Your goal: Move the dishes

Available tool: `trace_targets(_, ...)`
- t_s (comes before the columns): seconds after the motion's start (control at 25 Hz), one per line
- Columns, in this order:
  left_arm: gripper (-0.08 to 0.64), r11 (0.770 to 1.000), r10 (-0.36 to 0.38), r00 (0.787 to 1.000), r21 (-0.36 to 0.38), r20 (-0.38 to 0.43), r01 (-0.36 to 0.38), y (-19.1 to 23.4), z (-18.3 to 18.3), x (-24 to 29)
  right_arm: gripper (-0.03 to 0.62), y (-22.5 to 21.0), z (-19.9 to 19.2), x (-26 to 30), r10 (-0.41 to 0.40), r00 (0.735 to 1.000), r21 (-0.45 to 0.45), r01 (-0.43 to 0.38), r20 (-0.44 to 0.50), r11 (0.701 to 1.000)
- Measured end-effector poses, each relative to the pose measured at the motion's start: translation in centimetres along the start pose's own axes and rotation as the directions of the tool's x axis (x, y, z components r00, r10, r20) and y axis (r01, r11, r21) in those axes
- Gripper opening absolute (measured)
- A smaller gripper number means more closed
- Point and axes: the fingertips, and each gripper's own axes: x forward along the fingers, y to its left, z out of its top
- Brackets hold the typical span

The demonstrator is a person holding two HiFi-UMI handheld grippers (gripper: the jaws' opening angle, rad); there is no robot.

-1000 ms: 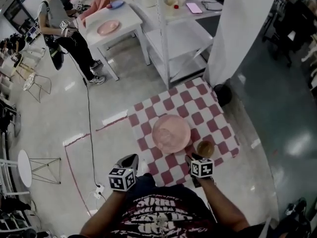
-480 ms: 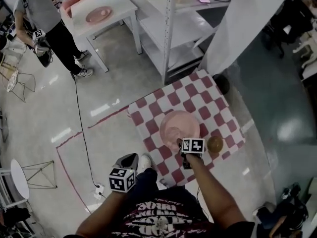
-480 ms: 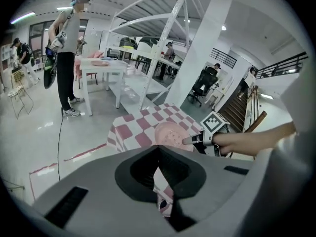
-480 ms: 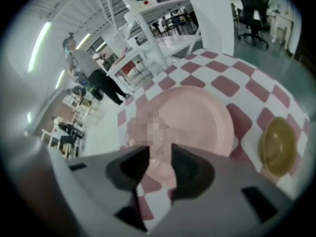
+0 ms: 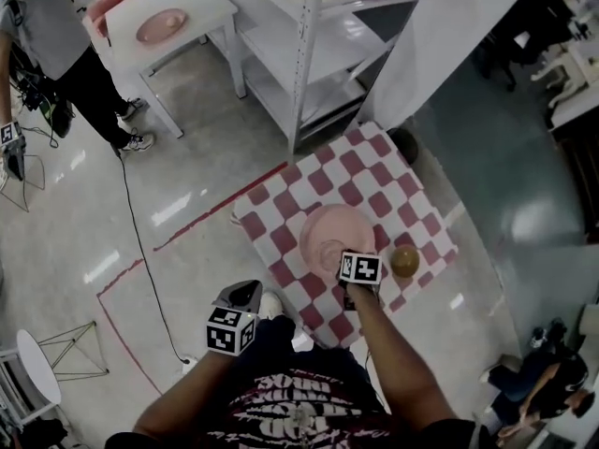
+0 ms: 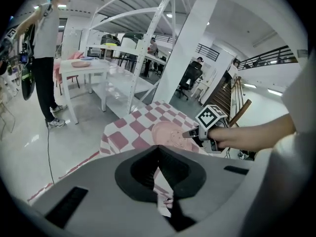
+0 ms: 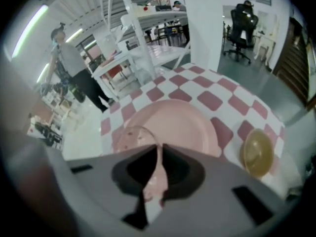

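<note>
A pink plate (image 5: 335,232) lies on a low table under a red-and-white checked cloth (image 5: 374,181). A clear glass dish (image 7: 129,135) rests on the plate's left part. To the plate's right stands a small amber bowl (image 5: 404,261). My right gripper (image 5: 352,256) is at the plate's near rim with its jaws shut. The plate (image 7: 182,125) fills the right gripper view just beyond the tips (image 7: 159,146); contact cannot be told. My left gripper (image 5: 247,293) hangs shut over the floor left of the table, holding nothing.
A white shelving rack (image 5: 299,54) and a white panel (image 5: 440,36) stand beyond the table. Far left is a white table (image 5: 201,3) with another pink plate (image 5: 161,26), with a person (image 5: 47,36) beside it. A cable (image 5: 140,251) and red tape lines cross the floor.
My right gripper has moved from beside the amber bowl to the pink plate's near rim. The left gripper has stayed put. The head view has shifted forward.
</note>
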Motion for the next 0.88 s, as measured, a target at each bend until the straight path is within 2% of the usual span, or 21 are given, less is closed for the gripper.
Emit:
trace_targets(0.12, 0.031, 0.999, -0.034, 0.999, 0.031, 0.006, 0.033, -0.7, 1.4, 0.9, 0.049, -0.4, 0.7, -2.7, 0.022, 0.998, 0.031, -0.024, 0.052, 0.999)
trace_targets(0.28, 0.031, 0.992, -0.093, 0.996, 0.088, 0.012, 0.092, -3.8, 3.7, 2.7, 0.051, -2.6, 0.1, -6.5, 0.023, 0.996, 0.052, -0.028, 0.086, 0.998)
trace_targets(0.52, 0.031, 0.980, -0.148, 0.989, 0.135, 0.000, 0.147, -9.2, 5.4, 5.2, 0.051, -8.2, -4.6, -9.5, 0.017, 0.999, 0.097, -0.021, 0.041, 0.995)
trace_targets(0.72, 0.031, 0.981, -0.135, 0.991, 0.137, -0.005, 0.134, -12.4, 5.3, 6.3, 0.051, -12.2, -8.0, -8.9, 0.022, 1.000, 0.097, -0.021, -0.008, 0.995)
trace_targets(0.88, 0.031, 0.991, -0.070, 0.997, 0.111, 0.013, 0.069, -13.8, 4.9, 6.2, 0.054, -13.8, -10.2, -7.7, 0.048, 0.997, 0.039, -0.045, -0.061, 0.998)
